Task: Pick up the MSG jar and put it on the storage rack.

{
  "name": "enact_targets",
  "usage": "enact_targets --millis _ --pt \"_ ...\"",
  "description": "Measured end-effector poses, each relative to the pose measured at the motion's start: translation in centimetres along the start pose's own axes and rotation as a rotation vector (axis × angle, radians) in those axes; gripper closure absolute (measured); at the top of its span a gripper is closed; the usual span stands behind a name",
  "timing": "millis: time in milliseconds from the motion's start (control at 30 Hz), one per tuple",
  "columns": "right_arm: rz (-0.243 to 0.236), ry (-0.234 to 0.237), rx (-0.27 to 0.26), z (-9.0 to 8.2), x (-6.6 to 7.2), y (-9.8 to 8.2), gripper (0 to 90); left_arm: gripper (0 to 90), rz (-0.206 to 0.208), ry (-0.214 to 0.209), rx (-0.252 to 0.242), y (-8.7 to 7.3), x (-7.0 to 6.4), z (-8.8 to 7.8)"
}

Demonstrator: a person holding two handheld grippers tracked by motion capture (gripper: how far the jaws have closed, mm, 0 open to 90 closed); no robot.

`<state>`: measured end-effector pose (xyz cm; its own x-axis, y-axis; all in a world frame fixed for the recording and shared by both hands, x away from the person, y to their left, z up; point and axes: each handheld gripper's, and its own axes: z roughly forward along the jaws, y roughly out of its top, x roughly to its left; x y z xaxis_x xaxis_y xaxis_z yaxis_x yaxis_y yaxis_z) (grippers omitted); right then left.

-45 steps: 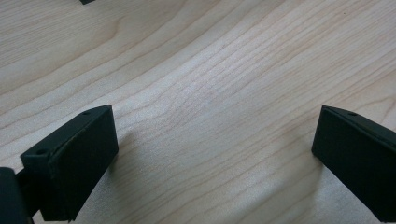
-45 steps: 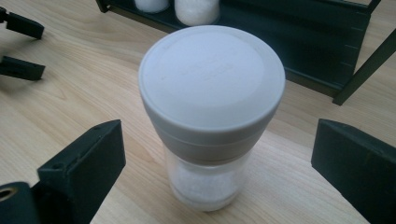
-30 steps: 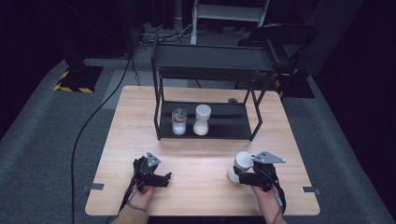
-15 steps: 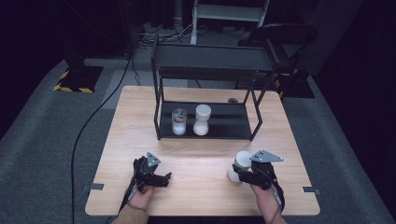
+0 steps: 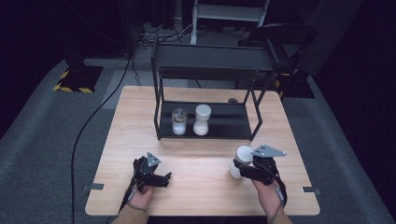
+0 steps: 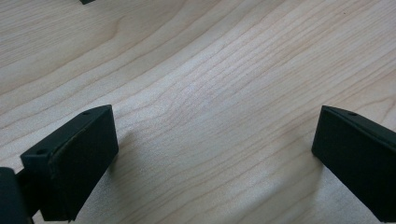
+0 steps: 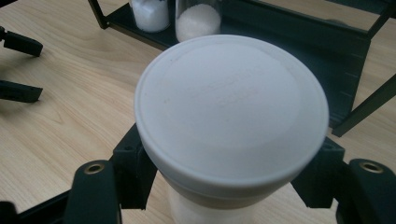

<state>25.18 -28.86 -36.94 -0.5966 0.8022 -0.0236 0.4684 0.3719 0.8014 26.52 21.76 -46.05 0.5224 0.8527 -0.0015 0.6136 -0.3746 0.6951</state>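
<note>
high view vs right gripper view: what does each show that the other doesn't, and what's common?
High view alone: both hands, the left gripper whole, the rack's top shelf, grey floor and a floor cable. Right gripper view alone: the white jar's lid close up with faint embossing, and the jaws clamped under its rim. Both: the white jar in the right gripper, two jars on the rack's lower shelf, the wooden table.

Light wooden table [image 5: 205,154] with black two-tier metal rack [image 5: 210,88] at its far half
</note>
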Motion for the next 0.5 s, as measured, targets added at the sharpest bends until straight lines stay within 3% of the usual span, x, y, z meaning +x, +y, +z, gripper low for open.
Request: enact_targets --millis 500 --pt "-0.024 0.0 -0.014 -0.5 -0.1 2.5 33.6 0.0 0.0 0.0 0.0 0.0 0.0 0.0"
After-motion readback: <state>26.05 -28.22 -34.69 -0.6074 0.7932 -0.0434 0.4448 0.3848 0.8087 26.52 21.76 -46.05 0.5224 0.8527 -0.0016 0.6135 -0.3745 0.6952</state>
